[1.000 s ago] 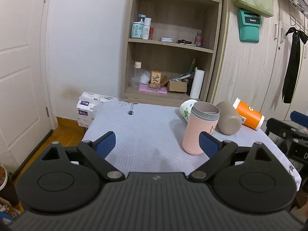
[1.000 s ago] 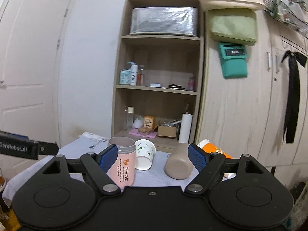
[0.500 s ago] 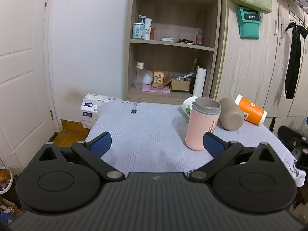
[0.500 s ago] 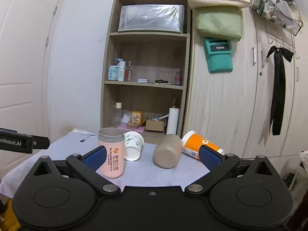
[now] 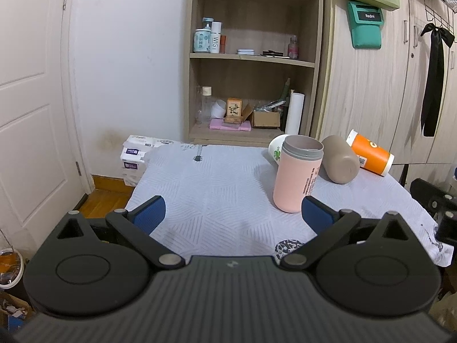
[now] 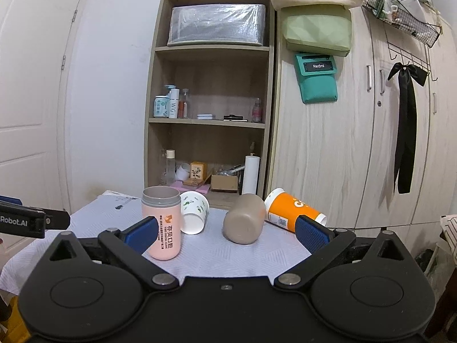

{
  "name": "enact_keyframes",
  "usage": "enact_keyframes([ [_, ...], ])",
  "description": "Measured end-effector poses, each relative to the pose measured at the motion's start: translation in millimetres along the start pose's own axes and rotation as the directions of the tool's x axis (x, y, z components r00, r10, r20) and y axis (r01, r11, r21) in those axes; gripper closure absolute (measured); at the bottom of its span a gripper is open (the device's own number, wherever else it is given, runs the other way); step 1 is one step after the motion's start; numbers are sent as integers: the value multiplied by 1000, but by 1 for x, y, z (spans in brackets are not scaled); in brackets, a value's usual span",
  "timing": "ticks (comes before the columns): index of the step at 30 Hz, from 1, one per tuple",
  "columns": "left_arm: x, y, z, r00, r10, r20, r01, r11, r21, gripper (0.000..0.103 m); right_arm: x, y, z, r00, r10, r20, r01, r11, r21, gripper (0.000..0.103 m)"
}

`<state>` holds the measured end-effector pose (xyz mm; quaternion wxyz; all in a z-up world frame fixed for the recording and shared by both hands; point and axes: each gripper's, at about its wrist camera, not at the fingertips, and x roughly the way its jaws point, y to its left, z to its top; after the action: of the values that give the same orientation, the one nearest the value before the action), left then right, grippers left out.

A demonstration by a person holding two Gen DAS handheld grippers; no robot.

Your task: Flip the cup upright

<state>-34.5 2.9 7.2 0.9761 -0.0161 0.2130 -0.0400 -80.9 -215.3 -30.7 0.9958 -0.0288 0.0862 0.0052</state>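
Both grippers, left (image 5: 232, 214) and right (image 6: 227, 230), stand wide and empty, having drawn back from the table (image 5: 217, 188) over the last second. The pink cup (image 6: 162, 224) now stands upright at eleven o'clock of the right view; the brown cup (image 6: 244, 220), the orange cup (image 6: 291, 210) and the white cup (image 6: 195, 213) lie tipped, so flipping probably continues.
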Motion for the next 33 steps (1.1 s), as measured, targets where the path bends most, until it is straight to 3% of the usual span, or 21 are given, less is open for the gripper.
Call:
enact_keyframes([
  [21,7,-15,-2,993,56,-102,-46,994,97,0,1,4,-1,997,-26,-72,25,1000,-17,0],
  [33,2,-18,-4,992,59,-110,-46,992,118,0,-4,6,3,995,-54,-78,53,998,-23,0],
])
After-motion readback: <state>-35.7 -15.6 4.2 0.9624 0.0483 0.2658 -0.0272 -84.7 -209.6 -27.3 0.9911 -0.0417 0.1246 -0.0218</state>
